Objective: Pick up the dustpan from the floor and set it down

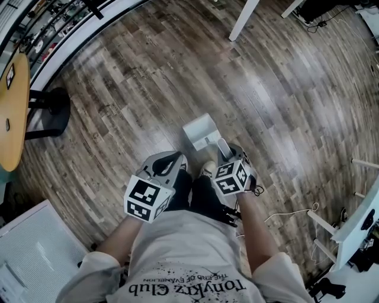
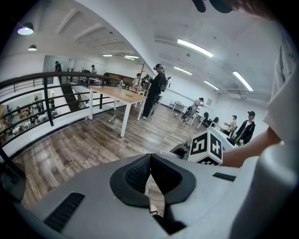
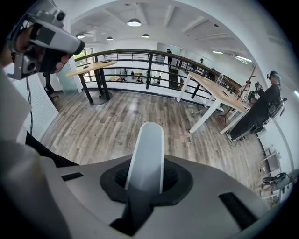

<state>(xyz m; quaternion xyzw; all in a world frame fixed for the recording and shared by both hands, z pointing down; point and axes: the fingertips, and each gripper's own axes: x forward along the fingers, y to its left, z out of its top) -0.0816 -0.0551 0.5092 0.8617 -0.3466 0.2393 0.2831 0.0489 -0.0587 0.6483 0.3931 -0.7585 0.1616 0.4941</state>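
Note:
The white dustpan point(image 1: 198, 131) sits low over the wooden floor just ahead of the person's feet, with its pan toward the far side. Its long white handle point(image 3: 146, 154) runs back between the jaws of my right gripper point(image 1: 224, 151), which is shut on it and points steeply down. In the right gripper view the handle rises straight out of the black pads point(image 3: 174, 179). My left gripper point(image 1: 172, 161) hangs beside it on the left, apart from the dustpan. Its jaws meet at the tips, and the left gripper point(image 2: 149, 169) holds nothing.
A round wooden table point(image 1: 12, 112) on a black stand point(image 1: 52, 109) is at the left. White table legs point(image 1: 244, 18) stand at the far side. A white cable point(image 1: 291, 213) and white furniture point(image 1: 355, 222) lie at the right, and a pale panel point(image 1: 32, 254) at the near left.

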